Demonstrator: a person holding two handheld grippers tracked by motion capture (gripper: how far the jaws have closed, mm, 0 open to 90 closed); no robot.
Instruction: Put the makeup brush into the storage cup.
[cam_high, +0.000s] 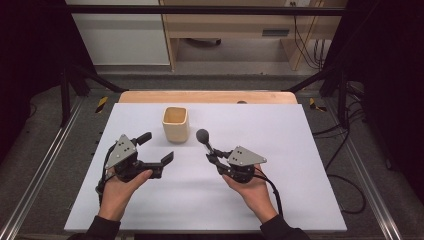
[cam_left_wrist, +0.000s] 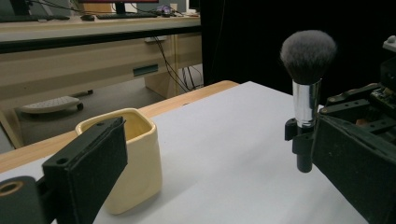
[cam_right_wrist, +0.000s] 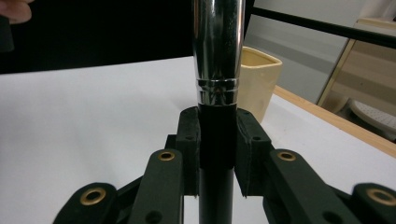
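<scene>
Currently: brush in hand, cup not loaded yet.

Right tongs (cam_high: 211, 156): clamped on the makeup brush (cam_high: 205, 140). In the right gripper view both pads pinch the black handle just under the chrome ferrule (cam_right_wrist: 217, 46), one on each side, no visible slip.

Brush pose: near upright, bristle head up, handle end down past my jaws. In the left gripper view it hangs clear of the table top, not touching it.

Left tongs (cam_high: 158, 148): jaws wide apart, holding nothing. One jaw points toward the cup, the other lies inward toward the middle of the table.

Table (cam_high: 280, 185): white top, bare around both of my hands.

Cup (cam_high: 176, 124): cream, squarish, upright, mouth open, toward the far edge. From what I can see of the inside, it looks empty. Sits between the two tongs and beyond them, near the brush head but apart from it.

Done, as I judge it: pick-up finished, grip looks solid.

Left to do, as I judge it: carry the brush over the cup mouth, lower it handle-first, let go. Left tongs could steady the cup wall.

Risk: the cup looks light, and a nudge on the rim could tip it.
</scene>
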